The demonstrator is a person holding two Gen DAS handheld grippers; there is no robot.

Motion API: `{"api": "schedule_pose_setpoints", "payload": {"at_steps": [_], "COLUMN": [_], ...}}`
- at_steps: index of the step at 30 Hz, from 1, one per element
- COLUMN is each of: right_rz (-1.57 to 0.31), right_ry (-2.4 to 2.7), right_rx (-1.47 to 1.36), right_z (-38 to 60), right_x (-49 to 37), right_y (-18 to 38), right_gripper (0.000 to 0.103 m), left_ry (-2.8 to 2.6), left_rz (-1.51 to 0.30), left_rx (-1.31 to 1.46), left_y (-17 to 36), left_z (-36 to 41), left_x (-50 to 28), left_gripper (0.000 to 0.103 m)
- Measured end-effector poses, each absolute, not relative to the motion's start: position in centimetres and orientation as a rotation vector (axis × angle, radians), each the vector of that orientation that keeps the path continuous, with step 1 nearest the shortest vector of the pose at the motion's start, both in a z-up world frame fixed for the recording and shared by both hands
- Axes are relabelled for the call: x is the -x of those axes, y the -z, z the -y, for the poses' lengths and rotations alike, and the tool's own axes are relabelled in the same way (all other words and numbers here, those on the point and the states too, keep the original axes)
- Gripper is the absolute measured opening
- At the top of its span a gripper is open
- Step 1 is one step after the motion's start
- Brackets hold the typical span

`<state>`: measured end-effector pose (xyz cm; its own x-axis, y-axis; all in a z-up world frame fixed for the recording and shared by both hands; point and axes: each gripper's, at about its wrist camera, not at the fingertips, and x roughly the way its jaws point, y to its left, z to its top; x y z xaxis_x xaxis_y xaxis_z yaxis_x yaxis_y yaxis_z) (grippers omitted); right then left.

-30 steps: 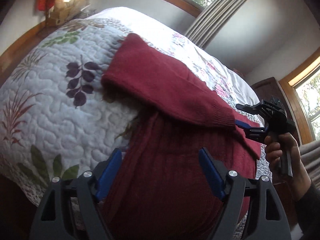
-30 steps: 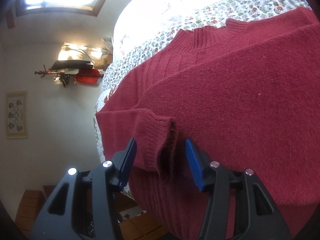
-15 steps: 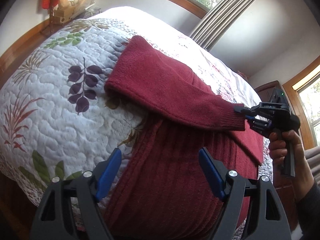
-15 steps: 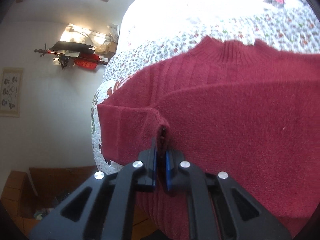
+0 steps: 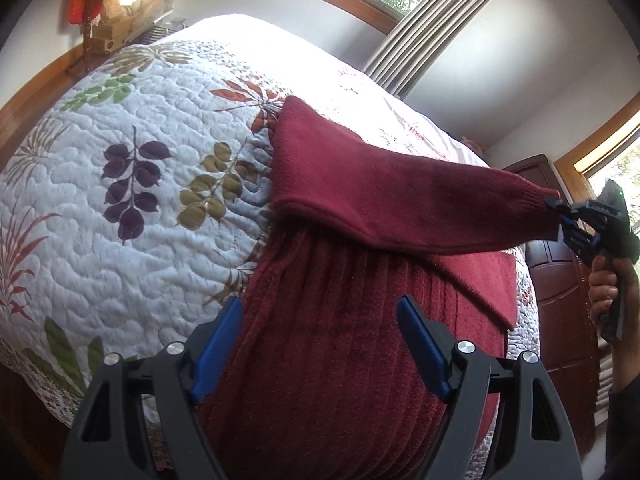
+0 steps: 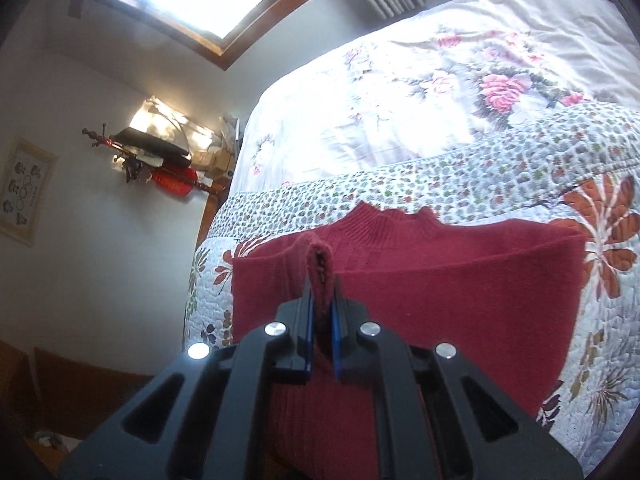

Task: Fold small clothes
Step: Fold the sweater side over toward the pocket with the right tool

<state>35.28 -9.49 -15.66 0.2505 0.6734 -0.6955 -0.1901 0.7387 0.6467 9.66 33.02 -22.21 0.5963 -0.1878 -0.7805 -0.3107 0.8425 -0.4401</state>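
One second back our right tool (image 6: 321, 320) stood spread around the sleeve cuff (image 6: 320, 258); now it pinches it and lifts the sleeve (image 5: 400, 196) clear of the red sweater (image 5: 340, 340) on the bed (image 5: 140, 220) — ready to refold. Our left tool (image 5: 320, 344) hangs spread above the sweater's body. No containers in sight

quilt (image 5: 120, 208): leaf print, on bed | curtain (image 5: 416, 40): grey, by window | framed picture (image 6: 26, 192): on wall

Dark red knit sweater (image 5: 344, 360) lies on bed, one sleeve (image 5: 400, 196) lifted.
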Motion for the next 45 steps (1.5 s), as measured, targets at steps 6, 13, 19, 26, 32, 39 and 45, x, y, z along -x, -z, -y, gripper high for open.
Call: {"api": "schedule_pose_setpoints", "payload": {"at_steps": [6,13,19,26,32,39,45], "right_rz": [-1.219,-1.285,-1.296,-1.33,-1.302,-1.275,-1.293], "right_ry": [-0.476,-0.376,-0.375,-0.358,-0.362,-0.325,-0.282], "right_rx": [-0.58,-0.652,-0.69,-0.761,-0.689,-0.703,-0.69], "right_z": [16.5,18.8,19.2,19.2,18.8,20.8,20.7], "right_x": [-34.4,-33.4,-33.3,-32.7,-32.9,-32.7,-32.3], "right_y": [20.1,26.5,28.1,29.4,28.0,27.9,30.0], "right_gripper": [0.006,0.006,0.007,0.046,0.006,0.005,0.005], "left_ry": [-0.053,-0.01,0.037,0.055,0.057,0.061,0.103], "left_rz": [-0.942,-0.923,-0.925,-0.959,-0.975,-0.963,-0.969], "left_rx": [0.556,0.5,0.458,0.45,0.444,0.453,0.489], "left_y": [21.9,20.4,19.8,20.8,21.2,20.9,20.9], "left_z": [-32.5,-31.3,-30.3,-29.1,-29.0,-29.5,-29.9], "left_x": [-10.5,-13.0,-15.1,-15.8,-16.0,-17.0,-18.8], "left_gripper": [0.079,0.079,0.079,0.079,0.079,0.079,0.079]}}
